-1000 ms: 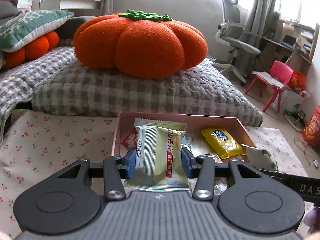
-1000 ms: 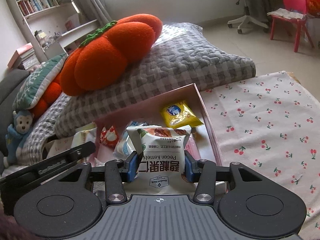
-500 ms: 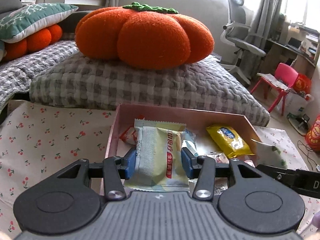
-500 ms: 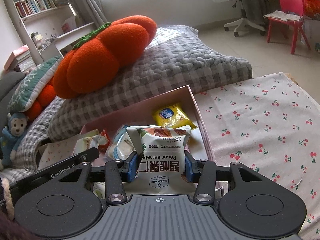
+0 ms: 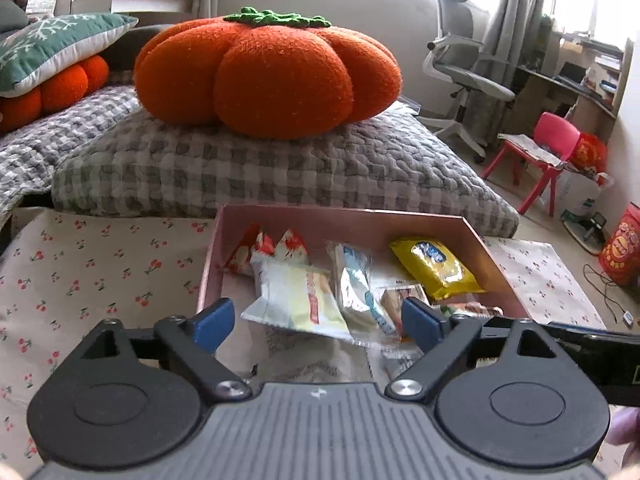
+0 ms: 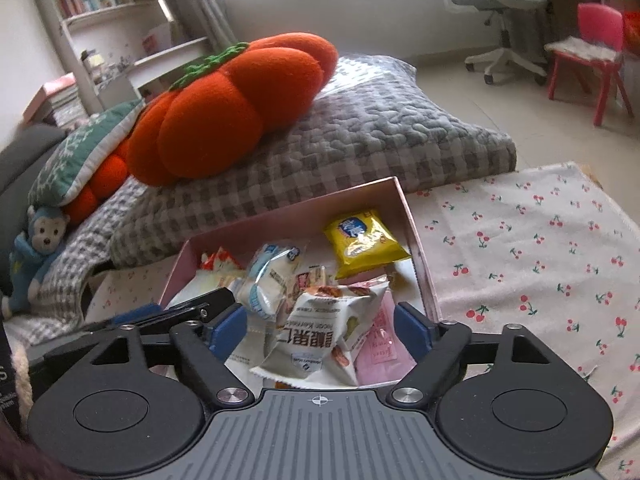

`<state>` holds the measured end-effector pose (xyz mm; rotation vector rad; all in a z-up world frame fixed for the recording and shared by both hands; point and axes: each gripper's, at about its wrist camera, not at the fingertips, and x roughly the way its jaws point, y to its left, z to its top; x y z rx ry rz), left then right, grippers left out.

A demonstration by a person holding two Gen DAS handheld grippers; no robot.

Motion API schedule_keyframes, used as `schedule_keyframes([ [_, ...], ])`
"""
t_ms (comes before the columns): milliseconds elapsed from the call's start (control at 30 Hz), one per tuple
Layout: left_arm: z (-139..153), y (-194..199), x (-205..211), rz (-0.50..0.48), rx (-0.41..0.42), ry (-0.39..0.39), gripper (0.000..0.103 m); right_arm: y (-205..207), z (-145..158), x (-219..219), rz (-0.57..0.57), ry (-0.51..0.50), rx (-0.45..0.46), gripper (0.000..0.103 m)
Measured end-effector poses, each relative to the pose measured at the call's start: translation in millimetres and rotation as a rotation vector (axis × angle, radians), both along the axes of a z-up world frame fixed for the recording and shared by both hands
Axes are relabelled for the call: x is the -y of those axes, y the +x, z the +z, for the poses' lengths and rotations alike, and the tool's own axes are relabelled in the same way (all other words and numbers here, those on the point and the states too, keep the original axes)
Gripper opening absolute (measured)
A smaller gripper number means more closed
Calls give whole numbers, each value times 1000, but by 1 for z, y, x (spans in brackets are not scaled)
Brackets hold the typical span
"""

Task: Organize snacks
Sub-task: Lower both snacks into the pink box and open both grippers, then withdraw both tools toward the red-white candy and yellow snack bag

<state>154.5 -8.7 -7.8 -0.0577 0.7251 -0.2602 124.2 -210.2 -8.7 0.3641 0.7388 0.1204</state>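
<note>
Left wrist view: yellow packet (image 5: pixel 294 300) lies in the pink box (image 5: pixel 340 216), just ahead of the left gripper (image 5: pixel 318 320), jaws apart. Right gripper (image 6: pixel 320 330), also spread, hangs over the pecan bag (image 6: pixel 320 328). Lift both straight up, clear of the walls.

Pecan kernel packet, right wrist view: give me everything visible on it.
The pecan kernel packet is a crinkled white foil-like pouch with nut pictures at its top edge and dark print that reads upside down from this camera. It lies tilted in the pink box, atop a pink packet, between the right gripper fingers, which stand apart without touching it.
</note>
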Motion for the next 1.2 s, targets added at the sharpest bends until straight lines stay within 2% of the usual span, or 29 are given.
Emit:
schedule_keyframes([
  [33,2,0,-3,-5,-16,-1,97,-2,3,-2,2,-15,2,88],
  [167,7,-6,-17,25,-51,0,101,-12,13,-4,25,-41,12,90],
  [400,17,-21,-41,69,-82,63,101,-28,18,-4,40,-42,-3,93],
  [567,22,-36,-67,113,-124,58,102,-44,22,-8,67,-41,-4,93],
  [800,3,-49,-92,177,-181,15,102,-62,18,-29,177,-94,13,94],
  [933,-5,-48,-95,185,-159,3,102,-67,7,-41,251,-143,14,94],
  [1200,-33,-35,-89,173,-196,-44,100,-60,-15,-53,278,-168,-4,94],
])
